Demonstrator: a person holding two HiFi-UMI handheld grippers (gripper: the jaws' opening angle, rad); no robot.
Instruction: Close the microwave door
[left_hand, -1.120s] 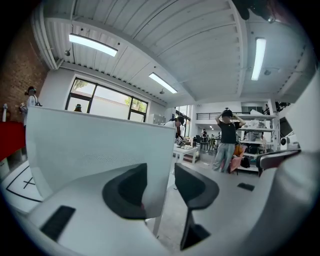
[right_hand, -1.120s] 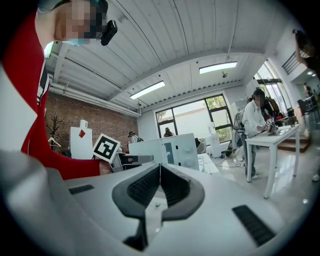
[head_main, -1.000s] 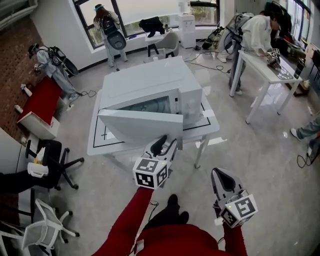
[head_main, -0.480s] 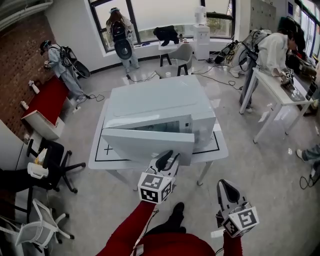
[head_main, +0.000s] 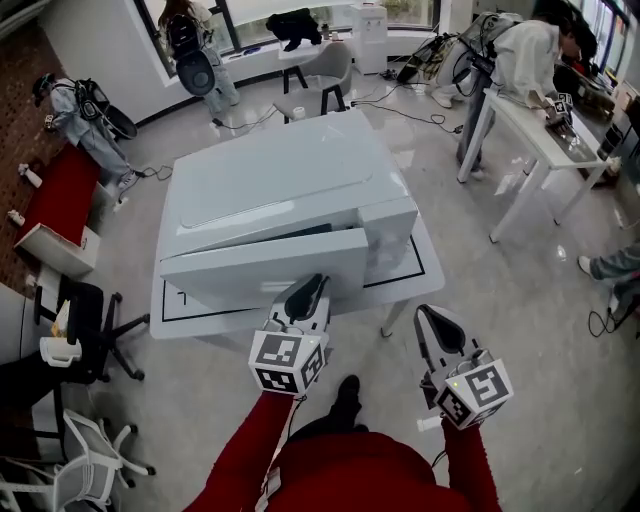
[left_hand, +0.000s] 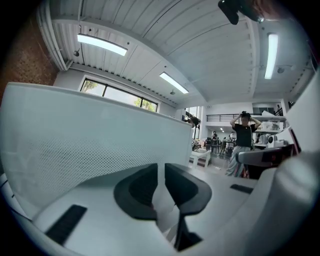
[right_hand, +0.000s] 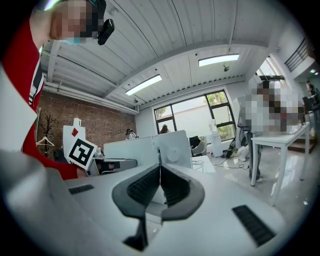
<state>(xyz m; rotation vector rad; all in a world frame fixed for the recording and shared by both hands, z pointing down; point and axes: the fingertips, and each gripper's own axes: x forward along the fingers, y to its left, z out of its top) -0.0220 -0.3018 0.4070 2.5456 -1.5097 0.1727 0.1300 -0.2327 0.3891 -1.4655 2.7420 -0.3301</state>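
A large white microwave (head_main: 290, 170) sits on a low white table (head_main: 420, 268). Its door (head_main: 260, 268) hangs slightly ajar, with a dark gap along its top edge. My left gripper (head_main: 312, 285) points at the door's front face near its right end. In the left gripper view the door (left_hand: 90, 140) fills the left side. The left gripper (left_hand: 161, 170) has its jaws closing to a narrow gap with nothing between them. My right gripper (head_main: 432, 318) hovers off the table's front right corner, shut and empty. The right gripper (right_hand: 160, 170) looks toward the microwave (right_hand: 167, 147).
A black office chair (head_main: 95, 330) stands left of the table, and a red bench (head_main: 60, 200) lies further left. At the right a person (head_main: 520, 55) bends over a white desk (head_main: 545, 140). Other people and chairs stand by the far windows.
The microwave door has swung much closer to the body. My left gripper followed it in and its jaws narrowed. My right gripper moved forward beside it.
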